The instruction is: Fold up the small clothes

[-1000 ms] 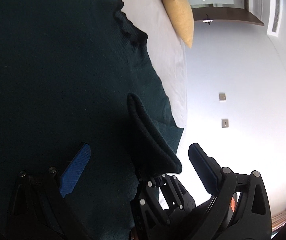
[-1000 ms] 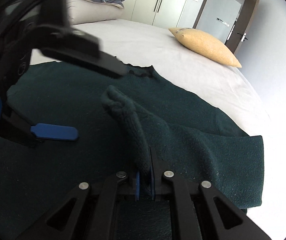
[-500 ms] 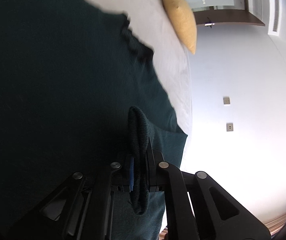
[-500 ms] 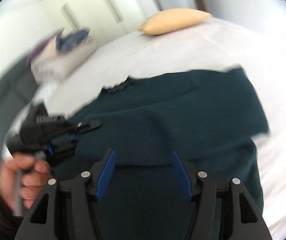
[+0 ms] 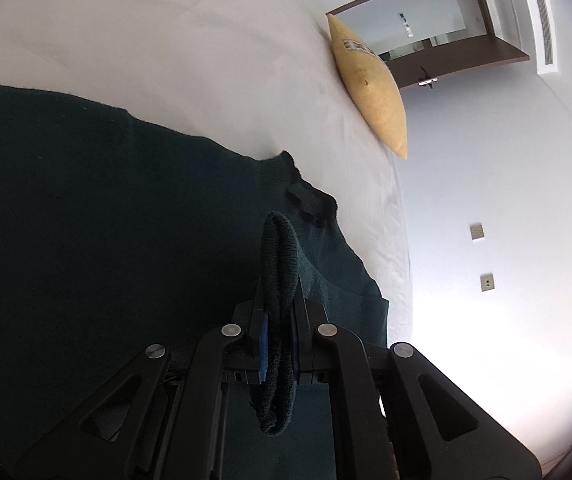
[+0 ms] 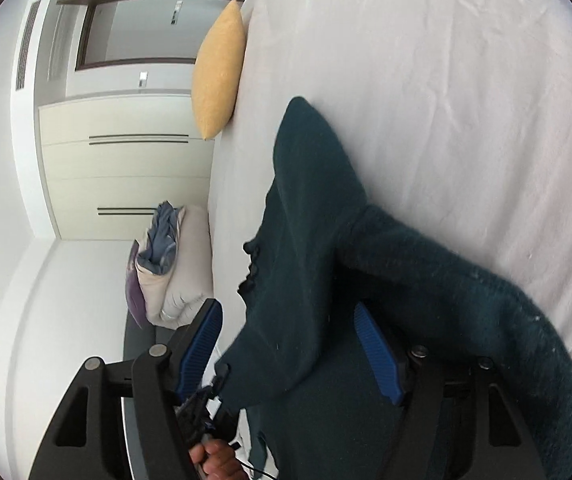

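Note:
A dark teal knit sweater (image 5: 105, 220) lies spread on a white bed (image 5: 145, 40). My left gripper (image 5: 277, 332) is shut on a pinched fold of the sweater (image 5: 279, 264) that stands up between its blue pads, near the neckline (image 5: 310, 200). In the right wrist view the sweater (image 6: 306, 248) lies across the bed (image 6: 446, 80), one part bunched at the right. My right gripper (image 6: 290, 344) is open just over the sweater, holding nothing. The hand with the left gripper (image 6: 209, 452) shows at the bottom edge.
A yellow pillow (image 5: 374, 92) lies at the far side of the bed, also in the right wrist view (image 6: 217, 72). Folded bedding (image 6: 165, 264) is stacked at the bed's end. Wardrobe doors (image 6: 125, 160), a doorway and white walls lie beyond.
My left gripper closed on the sweater fold that my right gripper had been holding. My right gripper let go, opened and swung away over the sweater.

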Demonstrator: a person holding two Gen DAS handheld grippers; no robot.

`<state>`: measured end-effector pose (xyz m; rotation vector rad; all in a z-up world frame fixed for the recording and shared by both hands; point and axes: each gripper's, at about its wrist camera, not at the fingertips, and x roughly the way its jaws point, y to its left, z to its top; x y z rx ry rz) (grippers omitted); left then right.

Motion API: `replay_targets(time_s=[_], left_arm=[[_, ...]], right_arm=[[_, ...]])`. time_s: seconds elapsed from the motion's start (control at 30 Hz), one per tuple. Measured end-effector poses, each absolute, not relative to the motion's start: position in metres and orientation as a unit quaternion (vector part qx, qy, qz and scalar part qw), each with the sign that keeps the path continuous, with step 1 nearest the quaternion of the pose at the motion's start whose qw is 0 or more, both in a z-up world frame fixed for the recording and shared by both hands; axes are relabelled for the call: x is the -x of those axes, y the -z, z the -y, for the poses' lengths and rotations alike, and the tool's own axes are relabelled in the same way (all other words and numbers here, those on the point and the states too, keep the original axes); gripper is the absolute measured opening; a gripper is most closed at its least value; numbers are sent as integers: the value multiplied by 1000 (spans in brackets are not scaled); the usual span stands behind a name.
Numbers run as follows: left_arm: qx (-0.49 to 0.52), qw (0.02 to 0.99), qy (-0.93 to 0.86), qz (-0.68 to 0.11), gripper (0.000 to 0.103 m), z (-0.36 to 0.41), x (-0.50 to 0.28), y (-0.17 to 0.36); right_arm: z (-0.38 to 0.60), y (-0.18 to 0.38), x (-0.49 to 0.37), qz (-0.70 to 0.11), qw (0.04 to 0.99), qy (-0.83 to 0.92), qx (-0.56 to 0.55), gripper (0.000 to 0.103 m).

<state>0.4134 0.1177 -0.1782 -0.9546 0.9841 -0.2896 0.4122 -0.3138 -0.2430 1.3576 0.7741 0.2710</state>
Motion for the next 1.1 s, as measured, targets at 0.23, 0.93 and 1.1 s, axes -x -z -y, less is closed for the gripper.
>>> replay_targets(time_s=[0.23,0.93,1.1], left_arm=[[451,756,119,-459,6,-147,-410,197],[346,801,38,-488,10,-171,-375,192],[277,853,36,-442,10,-155,-366,157]], right_arm=[[316,241,-427,-353,705,-110,-606,72],[325,174,-413,-382,772,-157,-483,69],[328,160,-473,-402,787,-183,-431,69]])
